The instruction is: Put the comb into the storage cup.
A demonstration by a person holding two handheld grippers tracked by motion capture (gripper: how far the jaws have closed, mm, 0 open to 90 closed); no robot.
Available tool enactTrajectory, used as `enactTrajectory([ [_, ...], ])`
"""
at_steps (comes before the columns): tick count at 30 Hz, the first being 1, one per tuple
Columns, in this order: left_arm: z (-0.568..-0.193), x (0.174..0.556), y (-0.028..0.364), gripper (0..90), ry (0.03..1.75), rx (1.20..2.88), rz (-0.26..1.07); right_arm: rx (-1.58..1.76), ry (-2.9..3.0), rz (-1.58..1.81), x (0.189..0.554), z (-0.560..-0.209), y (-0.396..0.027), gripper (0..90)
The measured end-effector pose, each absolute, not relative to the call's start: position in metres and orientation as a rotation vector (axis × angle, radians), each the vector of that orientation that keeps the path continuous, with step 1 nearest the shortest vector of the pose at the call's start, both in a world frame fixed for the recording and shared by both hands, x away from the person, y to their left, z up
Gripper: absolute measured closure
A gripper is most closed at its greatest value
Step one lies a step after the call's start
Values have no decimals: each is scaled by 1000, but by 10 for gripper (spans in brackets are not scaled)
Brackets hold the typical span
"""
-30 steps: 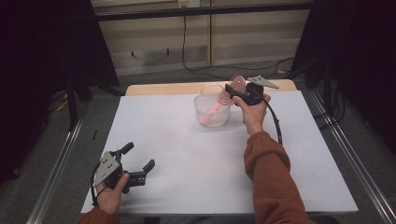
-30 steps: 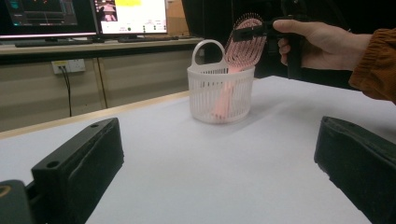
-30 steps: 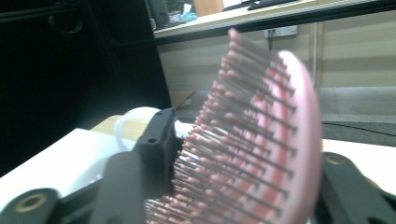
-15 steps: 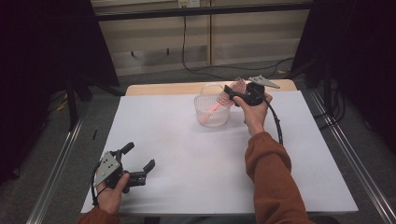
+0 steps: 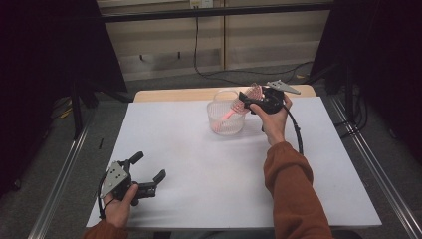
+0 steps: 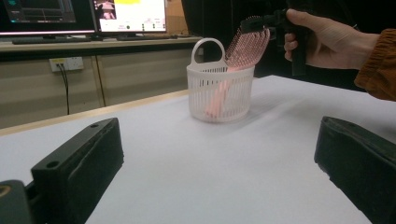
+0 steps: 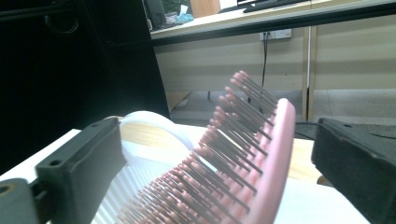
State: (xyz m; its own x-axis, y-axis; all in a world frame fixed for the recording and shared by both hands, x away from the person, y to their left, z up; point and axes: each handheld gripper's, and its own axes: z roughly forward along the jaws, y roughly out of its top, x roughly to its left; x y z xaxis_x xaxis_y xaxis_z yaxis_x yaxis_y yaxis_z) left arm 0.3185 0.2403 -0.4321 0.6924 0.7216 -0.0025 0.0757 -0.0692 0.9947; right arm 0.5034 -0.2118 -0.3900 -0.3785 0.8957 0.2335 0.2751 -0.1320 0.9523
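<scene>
The desk carries a white sheet across nearly its whole top, with a strip of bare wood showing along the far edge. All positions below are referenced to the white slatted basket, which stands upright on the sheet close to that far edge; its looped handle rises at the side away from the person. The pink hairbrush stands handle-down inside the basket, tilted, with its bristled head projecting above the rim toward the right hand-held gripper. That gripper is held just beside the basket, at rim height on its right, with the person's right hand around its body and the cable trailing toward the near side of the desk. Its jaws have just been opening and now stand wide apart; in the right gripper view the brush head lies between them with clear space on both sides, so the pads do not press on it and nothing is gripped. The left hand-held gripper rests well apart from the basket, at the near left corner of the sheet, jaws spread wide and empty, pointed toward the basket.
</scene>
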Motion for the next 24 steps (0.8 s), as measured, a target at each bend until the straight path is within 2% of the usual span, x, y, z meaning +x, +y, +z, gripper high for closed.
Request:
enactTrajectory([
  [15, -431, 320, 240, 9, 722, 1509, 582, 1249, 1586, 1494, 490, -381, -217, 0],
  [24, -434, 323, 243, 9, 771, 1535, 601, 1226, 1597, 1453, 481, -381, -221, 4],
])
